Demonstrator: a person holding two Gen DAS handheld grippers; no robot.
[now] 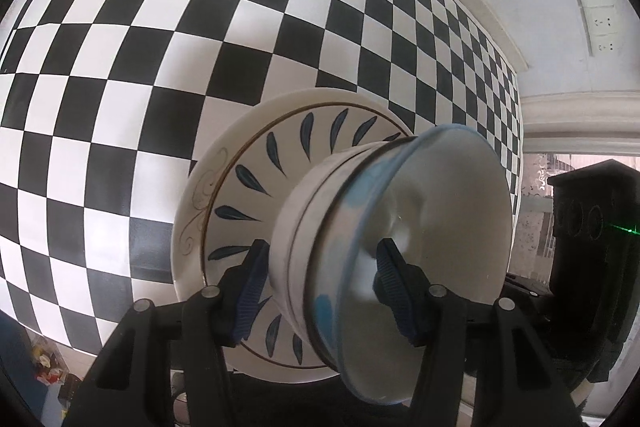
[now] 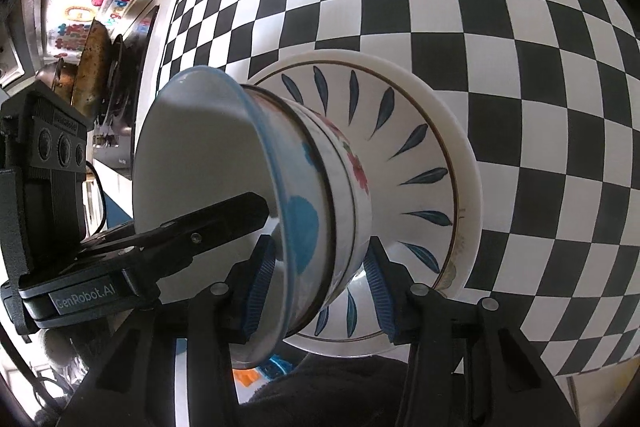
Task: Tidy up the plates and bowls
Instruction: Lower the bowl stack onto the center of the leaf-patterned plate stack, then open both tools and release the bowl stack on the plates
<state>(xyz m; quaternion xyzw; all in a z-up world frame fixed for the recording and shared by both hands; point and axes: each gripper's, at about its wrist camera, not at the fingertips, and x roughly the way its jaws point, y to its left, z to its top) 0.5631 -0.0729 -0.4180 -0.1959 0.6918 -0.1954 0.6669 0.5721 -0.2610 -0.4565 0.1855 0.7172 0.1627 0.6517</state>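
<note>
Straddling the bowls (image 1: 360, 227) with both grippers, left gripper (image 1: 320, 287) and right gripper (image 2: 320, 283), my fingers seem closed on the nested rims from opposite sides for an even hold. They sit on stacked plates (image 2: 436, 131) near the checkered surface's (image 1: 160, 67) near edge.

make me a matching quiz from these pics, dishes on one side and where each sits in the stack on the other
Things:
1. blue-rimmed bowl
2. flowered bowl
3. leaf-pattern plate
4. plain white plate

Places:
a. bottom, on the checkered table
b. top of the stack
c. nested under the top bowl
d. directly under both bowls

Pairs: 1-b, 2-c, 3-d, 4-a
</note>
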